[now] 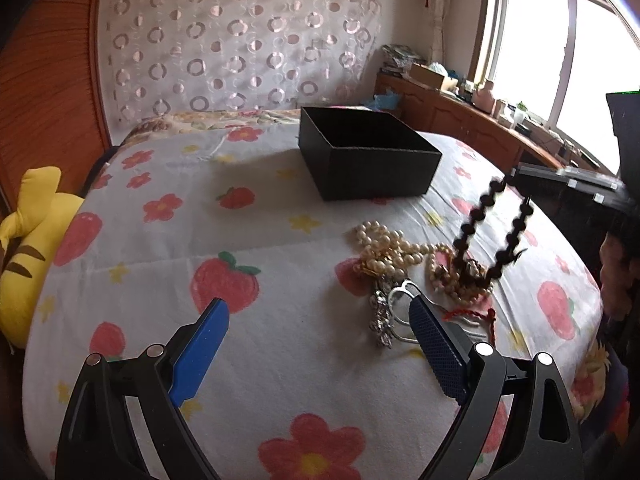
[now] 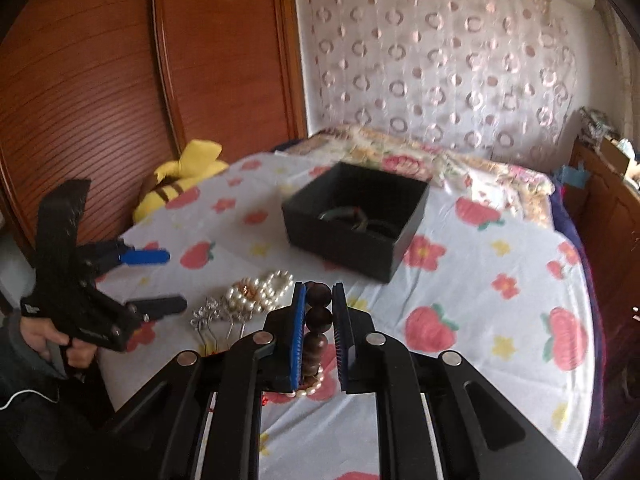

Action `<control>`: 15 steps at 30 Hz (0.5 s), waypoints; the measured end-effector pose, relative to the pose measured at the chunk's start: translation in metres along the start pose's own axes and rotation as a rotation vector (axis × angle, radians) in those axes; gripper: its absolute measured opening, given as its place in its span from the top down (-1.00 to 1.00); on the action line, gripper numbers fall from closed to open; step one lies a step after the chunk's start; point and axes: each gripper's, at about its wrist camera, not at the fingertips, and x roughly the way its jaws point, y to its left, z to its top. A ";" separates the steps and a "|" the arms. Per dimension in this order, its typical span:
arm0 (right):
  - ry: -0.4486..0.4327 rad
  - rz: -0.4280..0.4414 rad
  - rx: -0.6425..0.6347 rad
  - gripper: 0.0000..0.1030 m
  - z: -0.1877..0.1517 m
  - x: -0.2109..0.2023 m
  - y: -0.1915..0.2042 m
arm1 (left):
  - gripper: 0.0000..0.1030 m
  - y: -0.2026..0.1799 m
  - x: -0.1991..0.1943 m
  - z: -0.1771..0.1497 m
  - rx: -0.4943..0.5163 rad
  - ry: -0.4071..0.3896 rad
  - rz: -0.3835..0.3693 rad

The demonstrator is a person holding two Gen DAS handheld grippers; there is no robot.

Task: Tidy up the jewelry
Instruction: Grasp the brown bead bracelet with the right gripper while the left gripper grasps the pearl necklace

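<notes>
A strand of dark brown beads (image 2: 319,318) is clamped between the blue pads of my right gripper (image 2: 319,286), which is shut on it. In the left wrist view the strand (image 1: 516,228) hangs in a loop from the right gripper (image 1: 520,174), its low end over the jewelry pile. The pile holds pearl strands (image 1: 384,244), a silver brooch (image 1: 380,320) and a red cord (image 1: 472,314). My left gripper (image 1: 318,304) stands open just in front of the pile with nothing between its fingers. Farther back sits an open black box (image 2: 344,240) with dark bangles (image 2: 352,216) inside.
Everything lies on a bed with a white strawberry-and-flower cover (image 1: 160,248). A yellow plush toy (image 1: 28,240) lies at the left edge by a wooden wardrobe (image 2: 120,80). A wooden cabinet (image 1: 460,120) with clutter runs under the window at right. A hand (image 2: 44,340) holds the left gripper.
</notes>
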 end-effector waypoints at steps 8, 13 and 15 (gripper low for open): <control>-0.024 -0.091 0.011 0.71 -0.010 -0.018 -0.018 | -0.37 -0.010 0.005 -0.003 0.016 0.041 -0.057; 0.005 -0.123 0.042 0.71 -0.031 -0.008 -0.030 | -0.25 -0.013 0.009 0.006 0.014 0.036 -0.075; 0.015 -0.127 0.061 0.71 -0.039 -0.004 -0.035 | -0.25 -0.015 0.014 0.011 0.017 0.041 -0.082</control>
